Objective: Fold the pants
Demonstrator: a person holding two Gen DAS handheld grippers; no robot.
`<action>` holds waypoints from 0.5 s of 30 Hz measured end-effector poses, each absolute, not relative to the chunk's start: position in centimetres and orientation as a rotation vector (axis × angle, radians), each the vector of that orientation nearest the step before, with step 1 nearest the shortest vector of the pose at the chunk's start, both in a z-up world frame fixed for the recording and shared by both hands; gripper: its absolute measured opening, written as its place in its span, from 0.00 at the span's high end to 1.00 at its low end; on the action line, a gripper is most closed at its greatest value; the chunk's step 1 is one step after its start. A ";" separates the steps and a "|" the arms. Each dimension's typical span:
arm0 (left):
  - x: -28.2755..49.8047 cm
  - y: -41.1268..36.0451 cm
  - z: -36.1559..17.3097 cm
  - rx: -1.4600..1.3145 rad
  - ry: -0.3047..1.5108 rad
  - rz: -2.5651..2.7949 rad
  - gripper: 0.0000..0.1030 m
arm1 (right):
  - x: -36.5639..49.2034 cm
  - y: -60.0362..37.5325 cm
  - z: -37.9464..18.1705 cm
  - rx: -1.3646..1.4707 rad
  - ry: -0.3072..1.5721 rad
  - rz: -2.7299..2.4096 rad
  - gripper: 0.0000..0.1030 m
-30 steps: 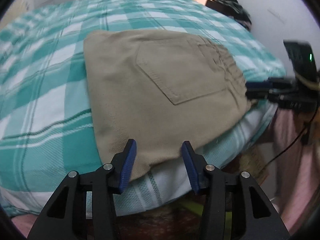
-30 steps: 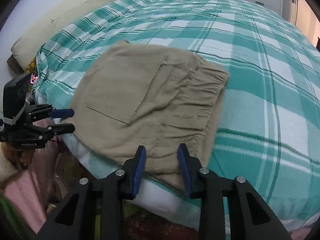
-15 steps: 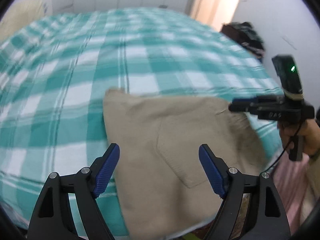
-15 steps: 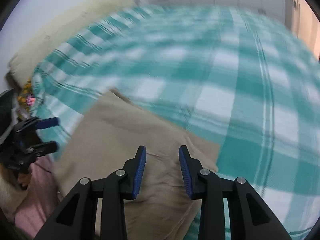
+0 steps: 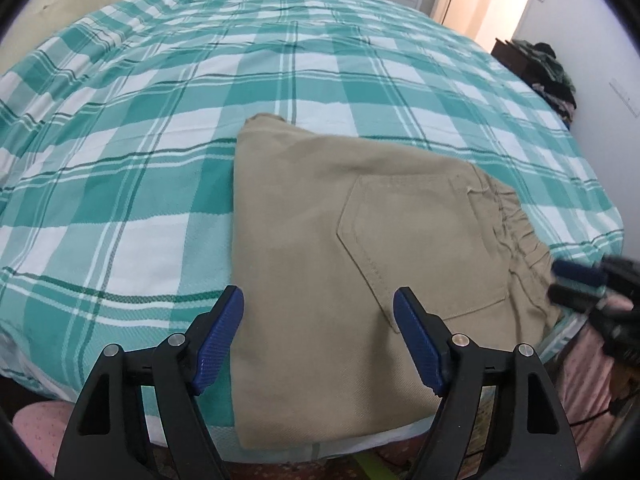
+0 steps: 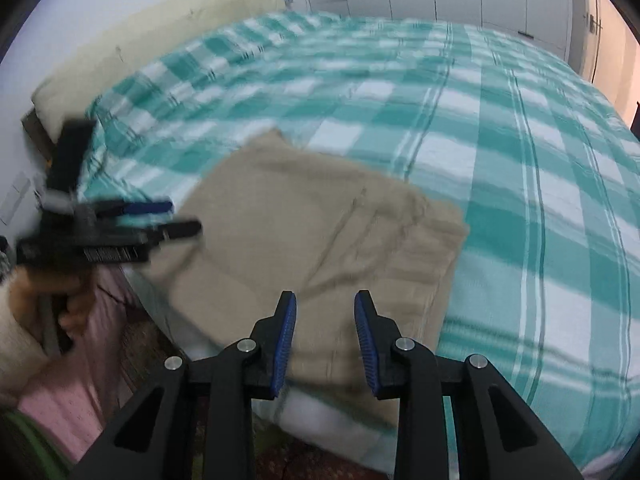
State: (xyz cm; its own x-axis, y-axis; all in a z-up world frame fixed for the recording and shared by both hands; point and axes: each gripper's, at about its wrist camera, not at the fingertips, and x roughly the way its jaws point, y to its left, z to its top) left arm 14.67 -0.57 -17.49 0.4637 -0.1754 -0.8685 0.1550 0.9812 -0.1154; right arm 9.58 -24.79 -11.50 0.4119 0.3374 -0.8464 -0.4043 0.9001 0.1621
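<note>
The khaki pants [image 5: 360,240] lie folded into a compact rectangle at the near edge of the bed, back pocket [image 5: 420,248] up and the gathered waistband to the right. They also show in the right wrist view [image 6: 312,240]. My left gripper [image 5: 320,336] is open wide and empty, hovering over the near edge of the pants. My right gripper [image 6: 325,336] is open a little and empty above the waistband side. It appears blurred at the right of the left wrist view [image 5: 576,284]. The left gripper shows blurred in the right wrist view [image 6: 160,220].
The bed carries a teal and white plaid cover [image 5: 200,100]. A cream pillow [image 6: 160,40] lies at the head. A dark dresser with piled clothes [image 5: 540,68] stands by the doorway. Pink fabric [image 6: 80,380] hangs below the bed edge.
Both grippers have lifted back from the pants and hold nothing. The left gripper has opened wider than a second ago. The pants lie still.
</note>
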 end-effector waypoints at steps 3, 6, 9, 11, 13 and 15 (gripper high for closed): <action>14.4 -1.1 -18.2 0.017 1.090 -0.201 0.18 | 8.9 -25.6 -13.5 -0.021 1.086 0.438 0.70; 13.9 -1.2 -18.8 0.043 1.100 -0.208 0.13 | 9.2 -26.3 -13.0 0.015 1.085 0.444 0.69; 13.6 -1.3 -19.5 0.044 1.112 -0.214 0.11 | 9.5 -26.6 -13.2 0.036 1.097 0.459 0.69; 13.3 -1.4 -19.8 0.058 1.101 -0.215 0.09 | 9.2 -26.5 -13.5 0.024 1.085 0.465 0.69; 13.0 -1.7 -20.4 0.076 1.098 -0.221 0.06 | 8.6 -26.7 -14.3 0.019 1.060 0.468 0.69; 12.9 -1.4 -21.1 0.063 1.092 -0.223 0.04 | 8.2 -26.8 -14.9 0.032 1.044 0.465 0.69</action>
State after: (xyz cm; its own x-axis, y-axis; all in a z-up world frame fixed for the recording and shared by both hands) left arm 12.87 -1.43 -21.14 0.4408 -0.1482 -0.8853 0.2105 0.9758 -0.0586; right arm 8.15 -26.84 -14.92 0.4152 0.3847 -0.8244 -0.3549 0.9029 0.2426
